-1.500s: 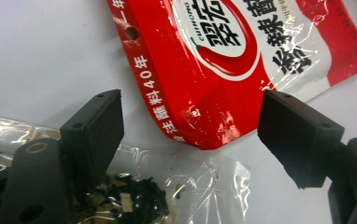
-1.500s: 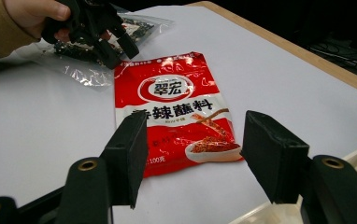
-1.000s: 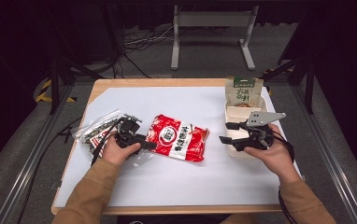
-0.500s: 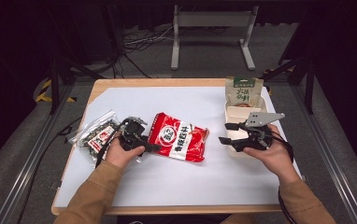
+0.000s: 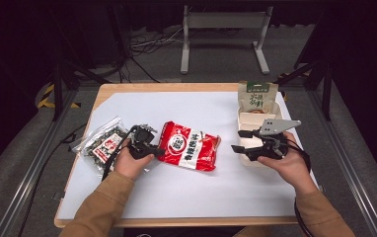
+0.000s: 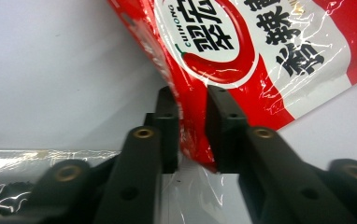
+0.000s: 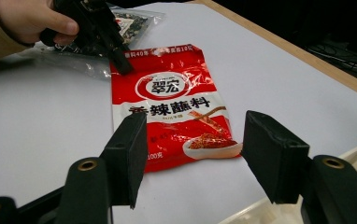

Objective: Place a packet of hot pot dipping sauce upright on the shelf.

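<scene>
A red seasoning packet [image 5: 189, 148] with white lettering lies flat near the middle of the white table cover. My left gripper [image 5: 158, 148] is at the packet's left edge; its jaws have just been closing and now pinch that edge. In the left gripper view the packet [image 6: 260, 46] runs down between the two black pads of the left gripper [image 6: 193, 107]. My right gripper [image 5: 239, 140] is held level to the right of the packet, jaws wide apart with nothing between them. The right gripper view looks across its open jaws [image 7: 195, 140] at the packet [image 7: 167, 102] and the left gripper [image 7: 120, 65] beyond.
A clear bag of dark dried food [image 5: 102, 145] lies under and left of my left hand. A green and beige pouch [image 5: 257, 96] stands at the back right, behind a white tray [image 5: 248, 118] beneath my right gripper. Wooden table edges frame the cover.
My left gripper has shifted slightly right onto the packet's left edge and its jaws have come together on it. The right hand has stayed where it was.
</scene>
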The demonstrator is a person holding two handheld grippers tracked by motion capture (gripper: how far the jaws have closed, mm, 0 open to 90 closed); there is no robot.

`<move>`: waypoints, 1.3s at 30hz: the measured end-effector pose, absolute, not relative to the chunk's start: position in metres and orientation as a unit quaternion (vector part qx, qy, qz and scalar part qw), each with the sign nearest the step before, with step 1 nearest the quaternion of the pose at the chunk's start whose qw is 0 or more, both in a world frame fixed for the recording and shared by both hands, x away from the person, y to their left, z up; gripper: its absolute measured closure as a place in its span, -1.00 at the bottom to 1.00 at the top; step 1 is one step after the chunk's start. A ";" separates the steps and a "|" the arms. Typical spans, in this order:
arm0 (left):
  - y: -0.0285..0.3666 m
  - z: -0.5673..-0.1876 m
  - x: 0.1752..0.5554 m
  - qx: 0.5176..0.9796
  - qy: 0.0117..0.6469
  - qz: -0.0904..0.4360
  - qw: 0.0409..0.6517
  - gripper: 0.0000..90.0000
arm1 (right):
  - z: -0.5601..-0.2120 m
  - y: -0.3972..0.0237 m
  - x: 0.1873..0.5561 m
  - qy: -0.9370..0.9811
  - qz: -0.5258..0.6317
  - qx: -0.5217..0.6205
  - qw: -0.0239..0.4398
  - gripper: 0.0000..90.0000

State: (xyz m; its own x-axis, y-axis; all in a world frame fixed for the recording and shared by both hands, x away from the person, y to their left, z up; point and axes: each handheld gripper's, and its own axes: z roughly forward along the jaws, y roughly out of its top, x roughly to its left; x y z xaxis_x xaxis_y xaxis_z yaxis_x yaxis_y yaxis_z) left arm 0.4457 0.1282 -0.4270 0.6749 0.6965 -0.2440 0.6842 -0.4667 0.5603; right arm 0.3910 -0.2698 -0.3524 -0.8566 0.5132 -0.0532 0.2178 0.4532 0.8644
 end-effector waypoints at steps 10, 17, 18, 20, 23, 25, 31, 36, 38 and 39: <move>0.131 -0.414 0.438 0.847 0.388 0.017 0.365 1.00 | -0.351 -0.270 0.390 0.840 0.471 0.216 0.161 -0.06; 0.131 -0.401 0.431 0.848 0.366 0.027 0.383 1.00 | -0.349 -0.271 0.389 0.839 0.472 0.215 0.165 -0.06; 0.131 -0.397 0.429 0.847 0.362 0.027 0.388 1.00 | -0.348 -0.272 0.389 0.838 0.473 0.215 0.166 -0.05; 0.131 -0.390 0.426 0.847 0.352 0.030 0.398 1.00 | -0.347 -0.273 0.388 0.837 0.474 0.215 0.168 -0.05; 0.130 -0.379 0.419 0.849 0.339 0.036 0.403 1.00 | -0.345 -0.274 0.388 0.835 0.475 0.216 0.172 -0.04; 0.129 -0.373 0.415 0.849 0.331 0.038 0.410 1.00 | -0.343 -0.275 0.387 0.835 0.476 0.215 0.175 -0.04; 0.128 -0.354 0.403 0.851 0.303 0.047 0.427 1.00 | -0.338 -0.278 0.386 0.837 0.473 0.214 0.174 0.02; 0.128 -0.333 0.388 0.853 0.277 0.066 0.437 1.00 | -0.334 -0.281 0.384 0.838 0.471 0.209 0.178 0.06; 0.128 -0.326 0.382 0.852 0.268 0.075 0.443 1.00 | -0.333 -0.281 0.383 0.839 0.471 0.207 0.179 0.06; 0.128 -0.326 0.382 0.852 0.268 0.075 0.443 1.00 | -0.332 -0.280 0.382 0.839 0.470 0.206 0.179 0.06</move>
